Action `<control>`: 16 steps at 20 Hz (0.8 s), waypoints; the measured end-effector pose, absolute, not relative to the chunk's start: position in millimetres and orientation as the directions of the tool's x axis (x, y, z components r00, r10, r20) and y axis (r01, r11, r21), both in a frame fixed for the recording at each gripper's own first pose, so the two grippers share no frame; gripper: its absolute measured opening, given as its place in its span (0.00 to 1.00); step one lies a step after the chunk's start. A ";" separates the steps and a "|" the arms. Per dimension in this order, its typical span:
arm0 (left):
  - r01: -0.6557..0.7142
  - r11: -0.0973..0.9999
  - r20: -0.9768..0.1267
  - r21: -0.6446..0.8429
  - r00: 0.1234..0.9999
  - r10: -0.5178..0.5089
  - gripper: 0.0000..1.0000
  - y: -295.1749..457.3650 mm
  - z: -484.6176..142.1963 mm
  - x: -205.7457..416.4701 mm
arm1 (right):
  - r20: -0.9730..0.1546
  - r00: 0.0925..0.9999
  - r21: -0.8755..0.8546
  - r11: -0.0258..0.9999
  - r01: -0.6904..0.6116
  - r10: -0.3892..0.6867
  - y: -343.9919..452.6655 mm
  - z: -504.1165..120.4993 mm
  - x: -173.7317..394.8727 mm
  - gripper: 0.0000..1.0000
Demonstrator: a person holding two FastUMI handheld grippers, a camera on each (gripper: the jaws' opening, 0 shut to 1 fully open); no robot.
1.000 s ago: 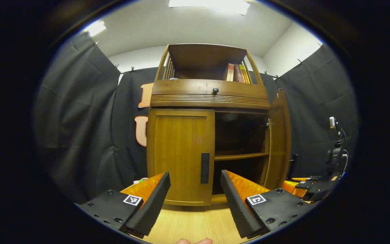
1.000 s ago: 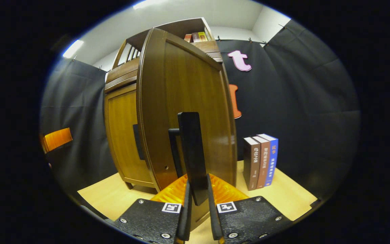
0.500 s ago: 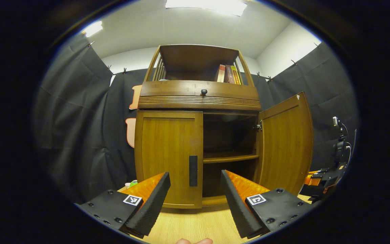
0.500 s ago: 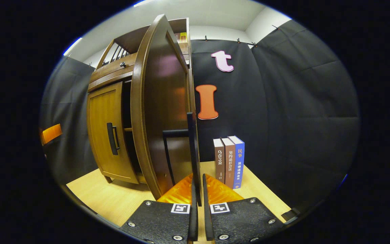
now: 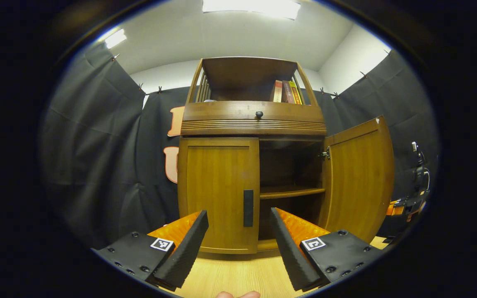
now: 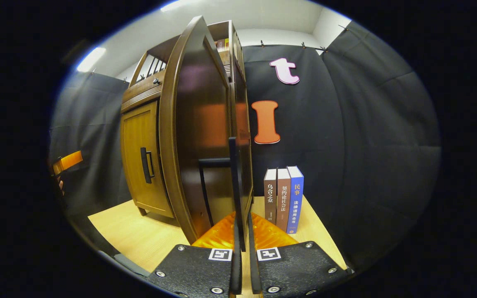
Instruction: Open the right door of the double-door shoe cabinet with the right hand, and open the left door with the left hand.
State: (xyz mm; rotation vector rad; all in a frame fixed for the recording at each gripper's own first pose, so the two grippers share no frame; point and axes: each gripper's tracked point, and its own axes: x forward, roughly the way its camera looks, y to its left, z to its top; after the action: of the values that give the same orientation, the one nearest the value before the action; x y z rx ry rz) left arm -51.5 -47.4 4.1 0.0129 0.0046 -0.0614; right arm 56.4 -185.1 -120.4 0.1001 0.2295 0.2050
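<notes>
- The shoe cabinet (image 5: 255, 124) stands on the pale wood-grain floor (image 5: 238, 277) straight ahead of my left gripper (image 5: 238, 244), against the black cloth wall.
- Its right door (image 5: 356, 182) is swung wide on its hinge, so I judge that half of the task done or all but done. Inside I see a dark cavity with one wooden shelf (image 5: 290, 191).
- My right gripper (image 6: 242, 248) is clenched on the right door's handle (image 6: 233, 186), a thin black bar standing off the door face. Both fingers press on the bar's lower end.
- The left door (image 5: 220, 190) sits flush in its frame. That half is left to do.
- My left gripper is released, jaws spread wide and holding nothing, well short of the cabinet. The left door's handle (image 5: 248, 208), a flat black vertical pull at the door's inner edge, lines up between the fingers.
- The cabinet is warm brown varnished wood, glossy enough to catch reflections on the open door. Its doors are framed panels; above them are a ribbed band, a drawer front with a small round dark knob (image 5: 258, 114), and an open top bay with slatted sides holding a few books (image 5: 287, 92).
- Three upright books (image 6: 284, 198) stand on the floor beside the cabinet, near the open door.
- The gripper fingers are ridged orange plastic with black foam pads.
</notes>
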 end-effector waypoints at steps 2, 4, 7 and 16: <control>0.045 0.999 -0.007 0.011 0.999 -0.045 0.99 -40.9 3.6 -53.5 | -0.209 0.950 0.125 0.970 -0.211 0.233 -188.9 -121.3 57.9 0.08; 0.021 1.000 -0.005 0.015 1.000 -0.021 0.95 -33.2 4.6 -55.3 | -0.194 0.953 0.140 0.968 -0.208 0.232 -187.2 -119.8 56.3 0.11; 0.000 1.000 -0.014 0.001 1.000 0.000 0.96 -28.3 0.3 -55.1 | -0.172 0.961 0.129 0.972 -0.194 0.215 -187.8 -118.9 48.7 0.11; 0.047 0.998 -0.020 -0.033 0.999 -0.048 0.96 -35.9 -9.9 -26.0 | -0.158 0.978 0.097 0.988 -0.123 0.137 -167.8 -91.1 -38.6 0.09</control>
State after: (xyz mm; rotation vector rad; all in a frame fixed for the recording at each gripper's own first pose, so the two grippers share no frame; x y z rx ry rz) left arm -26.0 -35.9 -9.9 -0.0330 0.0212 -0.0473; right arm -38.6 -167.8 -91.1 0.0872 0.1649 0.1314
